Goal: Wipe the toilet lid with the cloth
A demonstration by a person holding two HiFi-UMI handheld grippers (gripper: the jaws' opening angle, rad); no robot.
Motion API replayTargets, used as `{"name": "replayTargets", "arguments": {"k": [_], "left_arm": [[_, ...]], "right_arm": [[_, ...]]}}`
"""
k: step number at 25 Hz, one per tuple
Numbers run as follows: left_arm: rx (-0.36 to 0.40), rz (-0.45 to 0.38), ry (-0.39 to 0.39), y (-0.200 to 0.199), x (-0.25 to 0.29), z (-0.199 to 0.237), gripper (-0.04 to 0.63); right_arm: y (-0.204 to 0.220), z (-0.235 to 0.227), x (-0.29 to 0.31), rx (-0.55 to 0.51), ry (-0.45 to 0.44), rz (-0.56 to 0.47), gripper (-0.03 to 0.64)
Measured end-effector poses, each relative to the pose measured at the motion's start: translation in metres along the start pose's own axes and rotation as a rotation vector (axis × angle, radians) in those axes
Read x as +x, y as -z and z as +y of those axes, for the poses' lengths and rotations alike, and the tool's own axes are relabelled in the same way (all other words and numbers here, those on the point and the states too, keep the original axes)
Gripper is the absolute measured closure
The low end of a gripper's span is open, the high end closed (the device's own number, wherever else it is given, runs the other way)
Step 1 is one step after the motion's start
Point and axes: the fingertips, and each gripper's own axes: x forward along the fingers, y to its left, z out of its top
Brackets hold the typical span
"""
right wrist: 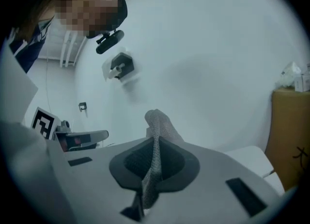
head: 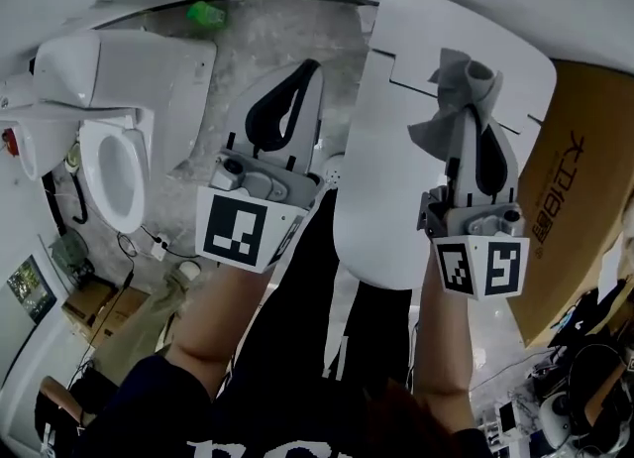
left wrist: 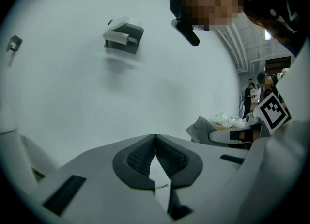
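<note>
Grey speckled floor fills the head view, with a toilet (head: pixel 114 164) at the left of the frame and a cardboard box (head: pixel 584 198) at the right. Between them the white toilet lid (head: pixel 396 218), seemingly detached, runs from top centre down the middle. The right gripper (head: pixel 472 124) is over the lid's upper part, with a grey cloth (head: pixel 451 99) bunched at its tips. I cannot tell whether the cloth touches the lid. The left gripper (head: pixel 309 71) is beside the lid's left edge, over the floor.

The left gripper view shows the left gripper (left wrist: pixel 155 143) against a bare white wall, its jaws clenched on nothing.

In the right gripper view, the right gripper (right wrist: pixel 156 140) grasps the cloth (right wrist: pixel 160 121) by a thin fold that stands up past the tips, and the lid (right wrist: pixel 249 157) lies lower right.

The main risk seems to be that narrow pinch: rubbing hard could drag the cloth out. The lid looks loose too, so pressure with nothing steadying it could make it slide or tip.
</note>
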Motion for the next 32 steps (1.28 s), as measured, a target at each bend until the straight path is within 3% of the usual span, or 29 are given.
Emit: {"name": "replayTargets", "arguments": {"k": [9, 15, 20, 25, 32], "left_arm": [[-0.007, 0.037, -0.01, 0.058, 0.008, 0.015, 0.574], [0.013, 0.091, 0.011, 0.08, -0.002, 0.012, 0.574], [-0.015, 0.098, 0.007, 0.081, -0.002, 0.008, 0.574], [-0.012, 0.101, 0.03, 0.082, -0.001, 0.0, 0.574], [0.03, 0.125, 0.068, 0.088, -0.001, -0.011, 0.574]], "right_arm": [[0.124, 0.001, 0.057, -0.009, -0.073, 0.239, 0.589], [0.181, 0.007, 0.089, -0.078, -0.083, 0.4, 0.589], [0.203, 0.012, 0.102, -0.18, -0.065, 0.497, 0.588], [0.215, 0.016, 0.108, -0.377, -0.069, 0.583, 0.588], [0.21, -0.011, 0.089, -0.417, -0.063, 0.583, 0.589]]}}
